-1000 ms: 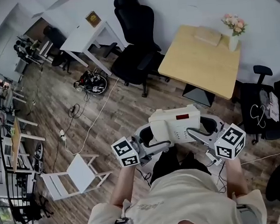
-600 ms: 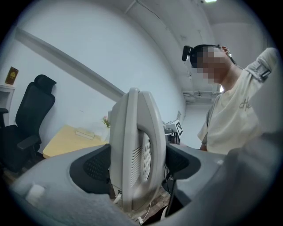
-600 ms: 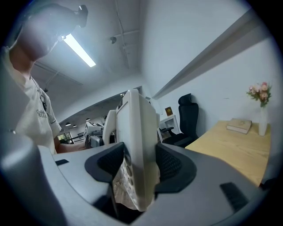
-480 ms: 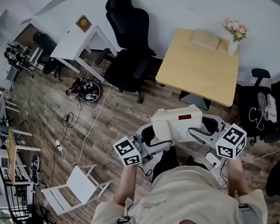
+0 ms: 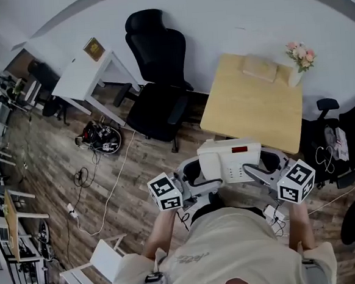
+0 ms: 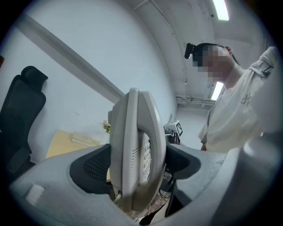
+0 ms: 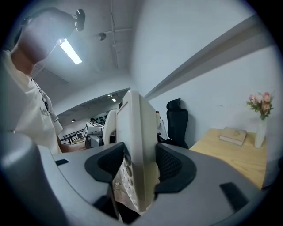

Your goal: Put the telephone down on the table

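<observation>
A white desk telephone (image 5: 230,160) with a red display strip hangs in the air in front of me, held from both sides. My left gripper (image 5: 195,173) is shut on its handset end (image 6: 132,154). My right gripper (image 5: 260,165) is shut on its keypad end (image 7: 137,163). The pale wooden table (image 5: 248,105) stands just beyond the telephone, against the white wall. In both gripper views the telephone stands edge-on between the dark pads.
On the table's far edge lie a book (image 5: 260,68) and a vase of pink flowers (image 5: 297,55). A black office chair (image 5: 157,78) stands left of the table, a white desk (image 5: 83,75) further left, another dark chair (image 5: 327,136) on the right. Cables (image 5: 98,138) lie on the wood floor.
I have moved forward: the table and the black chair have come closer in the head view. The telephone stays gripped between both grippers, now near the table's front edge.
</observation>
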Demonstrator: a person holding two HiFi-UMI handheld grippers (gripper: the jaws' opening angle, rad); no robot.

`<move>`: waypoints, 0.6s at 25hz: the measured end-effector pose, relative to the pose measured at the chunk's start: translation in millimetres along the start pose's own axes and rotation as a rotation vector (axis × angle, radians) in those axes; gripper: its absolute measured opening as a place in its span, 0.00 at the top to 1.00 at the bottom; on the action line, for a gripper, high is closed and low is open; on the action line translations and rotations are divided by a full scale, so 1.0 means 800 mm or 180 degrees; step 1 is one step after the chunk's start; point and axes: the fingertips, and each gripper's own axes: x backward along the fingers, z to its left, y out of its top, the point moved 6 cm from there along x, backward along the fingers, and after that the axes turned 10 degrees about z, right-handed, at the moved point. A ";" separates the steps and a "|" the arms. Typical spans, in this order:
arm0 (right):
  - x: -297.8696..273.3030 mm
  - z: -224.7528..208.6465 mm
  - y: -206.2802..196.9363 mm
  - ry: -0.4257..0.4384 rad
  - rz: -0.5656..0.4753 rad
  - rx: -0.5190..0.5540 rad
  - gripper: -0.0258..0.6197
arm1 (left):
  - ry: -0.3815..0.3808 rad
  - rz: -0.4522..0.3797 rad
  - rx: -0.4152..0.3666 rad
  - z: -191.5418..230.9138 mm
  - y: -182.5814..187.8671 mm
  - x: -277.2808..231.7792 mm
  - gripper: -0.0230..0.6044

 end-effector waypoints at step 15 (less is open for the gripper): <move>-0.089 -0.051 0.035 -0.0379 0.0010 -0.0424 0.61 | -0.0504 0.0216 0.0060 0.139 0.030 0.016 0.37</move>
